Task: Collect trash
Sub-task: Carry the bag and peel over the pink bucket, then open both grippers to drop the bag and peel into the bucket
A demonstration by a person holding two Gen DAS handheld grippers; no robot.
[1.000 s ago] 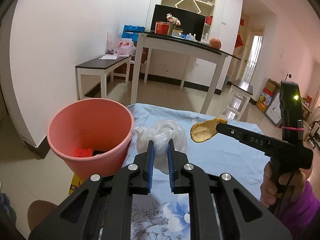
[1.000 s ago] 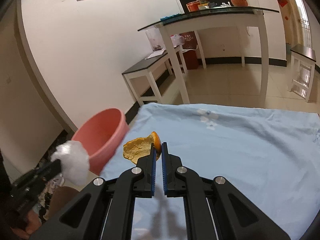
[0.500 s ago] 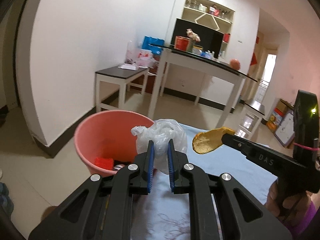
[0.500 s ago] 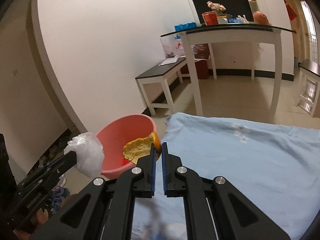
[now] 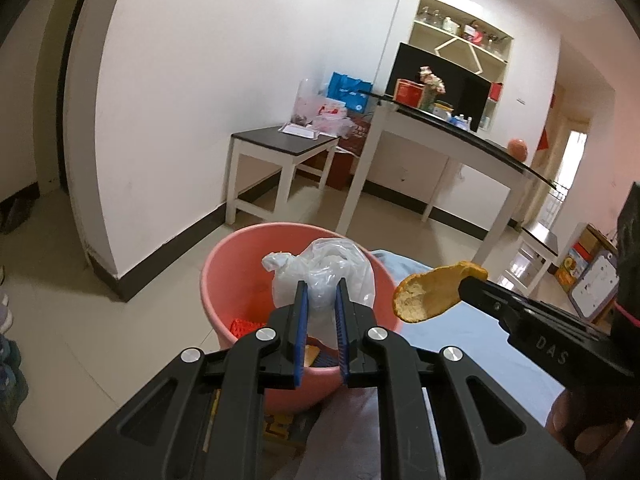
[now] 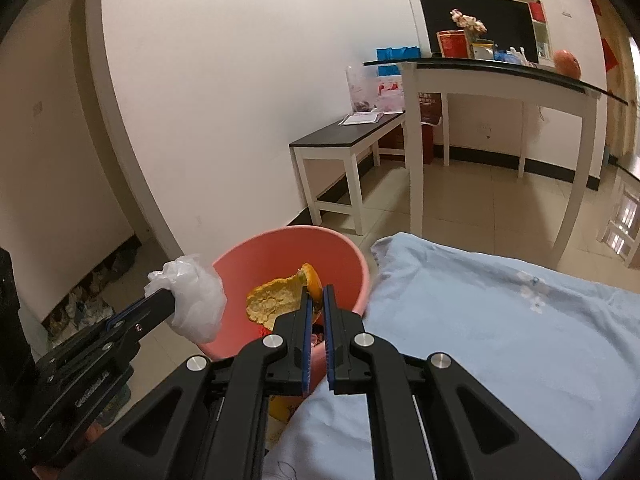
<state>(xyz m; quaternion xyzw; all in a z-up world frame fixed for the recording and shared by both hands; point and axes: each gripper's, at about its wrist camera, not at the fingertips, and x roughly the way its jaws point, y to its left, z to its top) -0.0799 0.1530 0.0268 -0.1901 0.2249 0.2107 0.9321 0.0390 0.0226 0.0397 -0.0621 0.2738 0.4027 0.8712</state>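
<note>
Both held scraps hang over bucket (image 5: 224,256) rim.

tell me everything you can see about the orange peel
The orange peel is a curved scrap, pale yellow and pithy inside with a glossy orange rind at one edge. The right gripper pinches that edge, jaws nearly closed. It hangs in the air at the pink bucket, beside the crumpled plastic bag, touching nothing else.

The black left gripper (image 5: 320,300) and black right gripper (image 6: 316,304) are held side by side, tilted downward, jaws clamped.
</note>
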